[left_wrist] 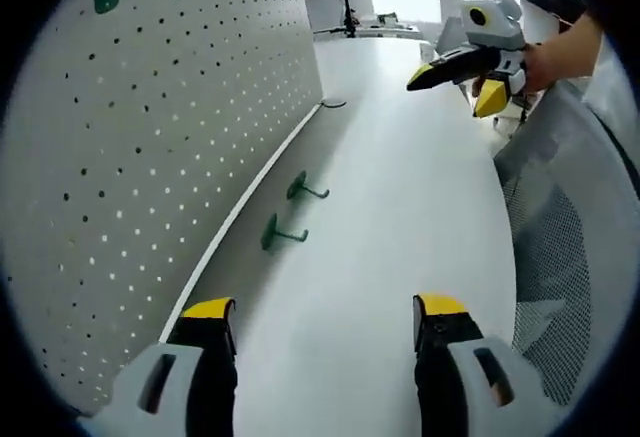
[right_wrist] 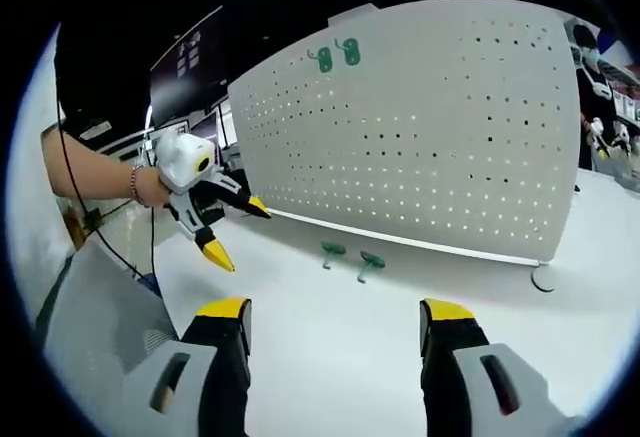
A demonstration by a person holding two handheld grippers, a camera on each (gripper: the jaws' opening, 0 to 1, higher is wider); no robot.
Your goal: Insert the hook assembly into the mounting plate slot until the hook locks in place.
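The biggest thing is the white bench (left_wrist: 400, 207). A tall white board full of small holes (right_wrist: 440, 127) stands on it, along its far edge. Two green hooks (right_wrist: 337, 55) already hang near the top of the board.

Two more green hooks lie on the bench, just beside the foot of the board. One hook (left_wrist: 303, 189) is farther off and the other hook (left_wrist: 277, 233) is nearer. In the right gripper view they lie side by side, near each other but not touching, well ahead of the fingers.

The left gripper (right_wrist: 238, 229) is up in the air, off to the side, held by a hand (right_wrist: 152, 187). Its fingers are spread wide and hold nothing. The right gripper (left_wrist: 460, 92) is also up above the bench. Its fingers are spread wide too, with nothing between them.

No hook is picked up yet, so the job looks like it is just at its start.

Things could go wrong from here. The hooks are small and lie flat, so the fingers could slip off one or push it away. A hook held crooked might miss the holes and not lock. The two hooks lie close together, so a grab at one could bump the other.
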